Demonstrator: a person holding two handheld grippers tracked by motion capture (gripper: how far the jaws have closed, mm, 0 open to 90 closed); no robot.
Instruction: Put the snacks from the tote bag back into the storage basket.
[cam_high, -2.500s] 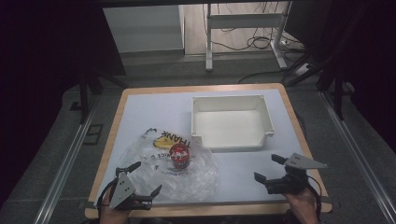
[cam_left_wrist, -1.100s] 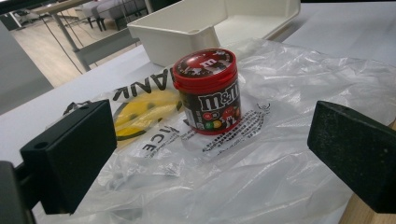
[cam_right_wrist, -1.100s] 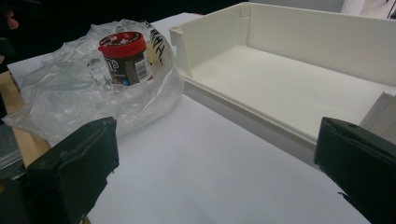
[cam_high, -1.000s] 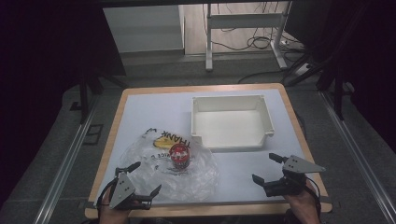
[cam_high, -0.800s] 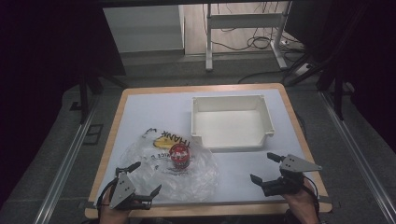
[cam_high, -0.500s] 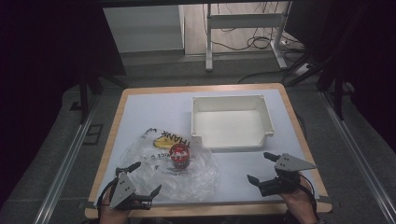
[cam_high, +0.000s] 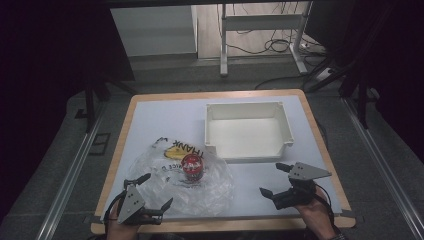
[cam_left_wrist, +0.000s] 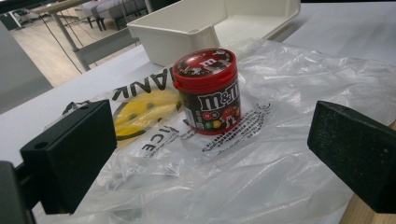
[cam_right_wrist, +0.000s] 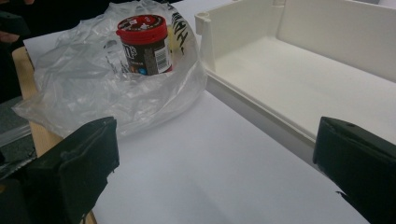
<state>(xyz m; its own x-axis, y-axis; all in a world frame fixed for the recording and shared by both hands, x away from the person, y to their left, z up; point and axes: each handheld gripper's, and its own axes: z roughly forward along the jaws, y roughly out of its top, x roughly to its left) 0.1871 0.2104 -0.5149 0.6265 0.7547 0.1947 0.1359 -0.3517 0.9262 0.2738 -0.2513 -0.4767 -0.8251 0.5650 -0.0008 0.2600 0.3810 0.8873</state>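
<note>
Red-lidded candy jar (cam_high: 192, 168) stands upright on a crumpled clear plastic bag (cam_high: 200, 187), apparently unopened

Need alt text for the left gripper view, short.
A red-lidded M&M's candy jar stands upright on a crumpled clear plastic bag printed with a yellow smiley, framed between the open left gripper's two black jaws. Behind it sits an empty white bin on the white table.

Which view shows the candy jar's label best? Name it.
The left gripper view: the candy jar stands close, logo facing the camera. The right gripper view shows its barcode side; the high view shows mostly its red lid, small.
</note>
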